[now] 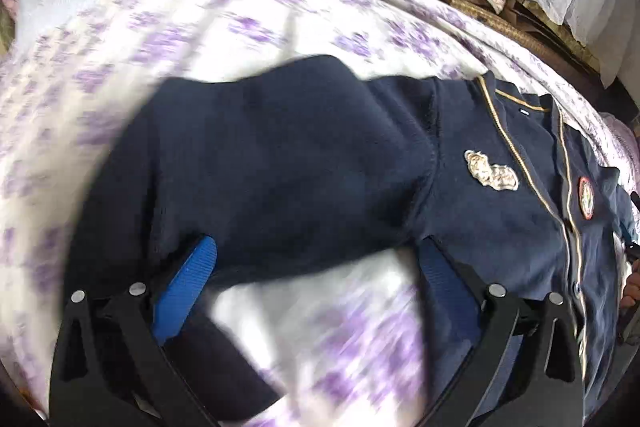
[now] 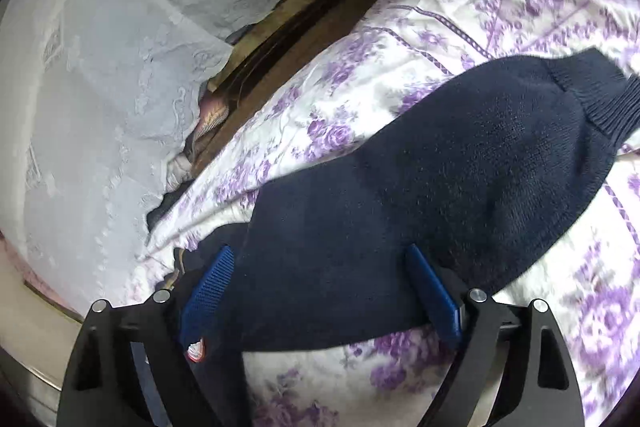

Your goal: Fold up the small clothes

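We log a bedspread, white with purple flowers, filling most of both wrist views; left view is motion-blurred. A white lace cloth sits beyond its edge.

On the bedspread lies a navy knit cardigan, front side up, gold-trimmed placket running from the collar at upper right down toward the lower right in the left view. Its sleeve stretches leftward across that view. In the right view the other sleeve runs its long axis from lower left to upper right, ribbed cuff at the far upper-right end.

A gold crest and a round red-rimmed badge sit on either side of the placket.

Left gripper: jaws spread wide, sleeve fabric lying between the blue pads, not pinched. Right gripper: likewise spread wide, sleeve draped across the gap.
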The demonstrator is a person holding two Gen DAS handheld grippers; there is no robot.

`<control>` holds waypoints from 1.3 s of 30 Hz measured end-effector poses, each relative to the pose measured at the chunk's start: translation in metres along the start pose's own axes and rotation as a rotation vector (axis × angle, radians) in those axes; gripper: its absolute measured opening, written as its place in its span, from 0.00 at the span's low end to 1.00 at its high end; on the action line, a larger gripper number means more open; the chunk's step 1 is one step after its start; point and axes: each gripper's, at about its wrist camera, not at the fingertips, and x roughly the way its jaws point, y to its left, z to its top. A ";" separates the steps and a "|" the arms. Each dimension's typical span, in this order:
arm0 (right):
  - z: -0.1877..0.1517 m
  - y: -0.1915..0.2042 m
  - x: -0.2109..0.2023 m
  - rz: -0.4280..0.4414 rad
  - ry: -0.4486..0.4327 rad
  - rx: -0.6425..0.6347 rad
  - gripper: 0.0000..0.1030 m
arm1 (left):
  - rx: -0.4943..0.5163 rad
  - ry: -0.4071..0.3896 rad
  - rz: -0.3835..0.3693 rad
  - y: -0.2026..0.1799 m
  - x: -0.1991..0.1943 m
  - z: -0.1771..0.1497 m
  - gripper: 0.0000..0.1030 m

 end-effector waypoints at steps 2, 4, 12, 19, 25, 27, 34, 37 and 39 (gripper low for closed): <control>-0.004 0.012 0.005 -0.053 0.001 -0.065 0.86 | 0.044 -0.015 0.070 0.006 -0.014 -0.010 0.96; -0.007 0.020 0.008 -0.076 -0.003 -0.083 0.87 | 0.077 -0.033 0.227 0.031 -0.021 -0.019 0.96; -0.035 0.013 -0.023 -0.064 -0.030 -0.017 0.87 | -0.324 -0.040 0.521 0.203 -0.065 -0.011 0.96; -0.019 -0.002 -0.049 -0.136 -0.118 -0.019 0.87 | -0.133 -0.107 0.426 0.141 -0.063 -0.002 0.96; 0.007 -0.025 -0.024 -0.330 -0.024 -0.122 0.87 | -0.115 0.017 0.486 0.135 -0.001 -0.005 0.96; 0.011 -0.035 -0.028 -0.278 -0.038 -0.101 0.85 | -0.203 0.012 0.407 0.146 -0.005 -0.007 0.96; 0.030 -0.036 -0.053 -0.307 -0.178 -0.115 0.87 | -0.209 -0.100 0.392 0.132 -0.035 0.001 0.96; 0.030 -0.060 -0.022 -0.395 -0.042 -0.092 0.87 | -0.182 0.027 0.458 0.134 0.004 0.005 0.96; 0.029 -0.057 -0.041 -0.372 -0.126 -0.072 0.87 | -0.240 -0.017 0.432 0.139 -0.002 0.001 0.96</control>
